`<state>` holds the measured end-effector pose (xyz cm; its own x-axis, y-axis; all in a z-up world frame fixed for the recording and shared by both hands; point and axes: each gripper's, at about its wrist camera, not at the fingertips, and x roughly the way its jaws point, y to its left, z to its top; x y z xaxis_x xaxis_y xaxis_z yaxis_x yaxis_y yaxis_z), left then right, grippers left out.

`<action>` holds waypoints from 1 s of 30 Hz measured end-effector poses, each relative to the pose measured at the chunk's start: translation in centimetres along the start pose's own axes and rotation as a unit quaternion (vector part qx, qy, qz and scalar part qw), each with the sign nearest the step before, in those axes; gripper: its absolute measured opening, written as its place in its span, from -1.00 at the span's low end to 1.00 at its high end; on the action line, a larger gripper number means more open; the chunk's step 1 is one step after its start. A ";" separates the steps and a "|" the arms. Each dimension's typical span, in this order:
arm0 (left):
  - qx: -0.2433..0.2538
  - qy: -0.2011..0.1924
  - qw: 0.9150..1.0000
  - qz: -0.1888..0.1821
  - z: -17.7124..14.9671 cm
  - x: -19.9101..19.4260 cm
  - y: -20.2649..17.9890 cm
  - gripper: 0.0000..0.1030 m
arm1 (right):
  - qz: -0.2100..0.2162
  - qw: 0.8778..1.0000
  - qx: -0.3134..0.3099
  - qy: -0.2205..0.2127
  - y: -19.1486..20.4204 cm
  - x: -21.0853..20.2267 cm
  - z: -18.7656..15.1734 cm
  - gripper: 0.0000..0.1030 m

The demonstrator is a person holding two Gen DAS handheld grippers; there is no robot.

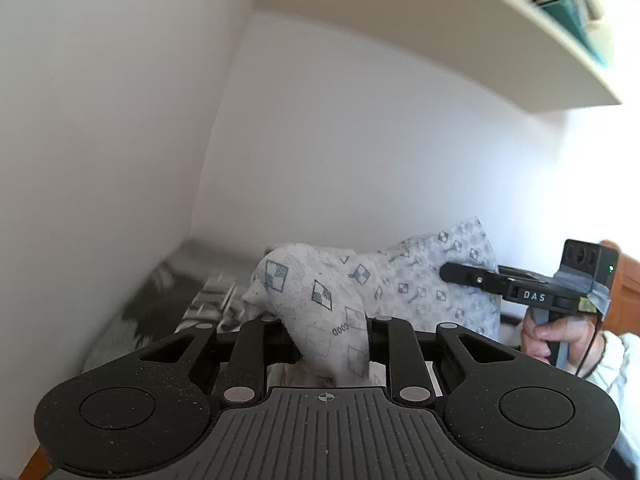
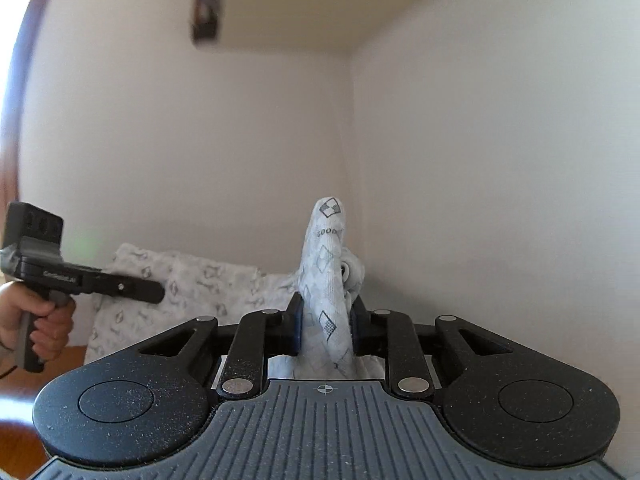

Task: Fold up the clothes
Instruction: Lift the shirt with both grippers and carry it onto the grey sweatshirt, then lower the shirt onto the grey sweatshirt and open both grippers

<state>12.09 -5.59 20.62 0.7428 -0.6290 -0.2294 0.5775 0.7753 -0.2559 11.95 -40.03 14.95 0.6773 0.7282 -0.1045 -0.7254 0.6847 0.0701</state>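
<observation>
A pale grey garment [image 1: 320, 292] printed with checkered diamonds hangs in the air between both grippers. In the left wrist view my left gripper [image 1: 334, 340] is shut on a bunched fold of it. The cloth stretches right to my right gripper [image 1: 446, 272], which a hand [image 1: 556, 336] holds by its handle. In the right wrist view my right gripper [image 2: 326, 332] is shut on a narrow upright fold of the garment [image 2: 328, 264]. The rest of the cloth spreads left to my left gripper [image 2: 158, 292], held by a hand [image 2: 48, 328]. Both grippers point roughly level.
White walls meet in a corner ahead. A white shelf [image 1: 500, 52] with books juts out high on the right. A dark patterned bedcover [image 1: 180, 304] lies below left. Wooden furniture [image 1: 628, 280] stands at the far right. A dark object [image 2: 206, 12] hangs on the wall.
</observation>
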 end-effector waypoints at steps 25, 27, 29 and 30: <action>-0.034 0.011 0.989 0.146 5.9 10.7 0.3 -0.54 | -0.097 0.964 -0.236 0.071 -3.5 18.1 11.1 -0.58; -0.054 0.025 0.985 0.164 4.2 11.8 2.6 -0.55 | -0.084 0.956 -0.264 0.102 -2.9 22.5 8.9 -0.58; -0.061 0.026 0.982 0.178 2.9 12.0 4.1 -0.54 | -0.072 0.949 -0.286 0.113 -2.3 25.2 7.4 -0.58; -0.061 0.024 0.981 0.182 2.6 11.9 4.6 -0.54 | -0.065 0.947 -0.293 0.113 -2.1 26.0 6.9 -0.57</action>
<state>24.43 -9.32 19.14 0.8741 -0.3152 -0.3695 0.2293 0.9385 -0.2581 31.97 -22.34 18.91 0.7706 0.5681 -0.2888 -0.6254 0.5872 -0.5138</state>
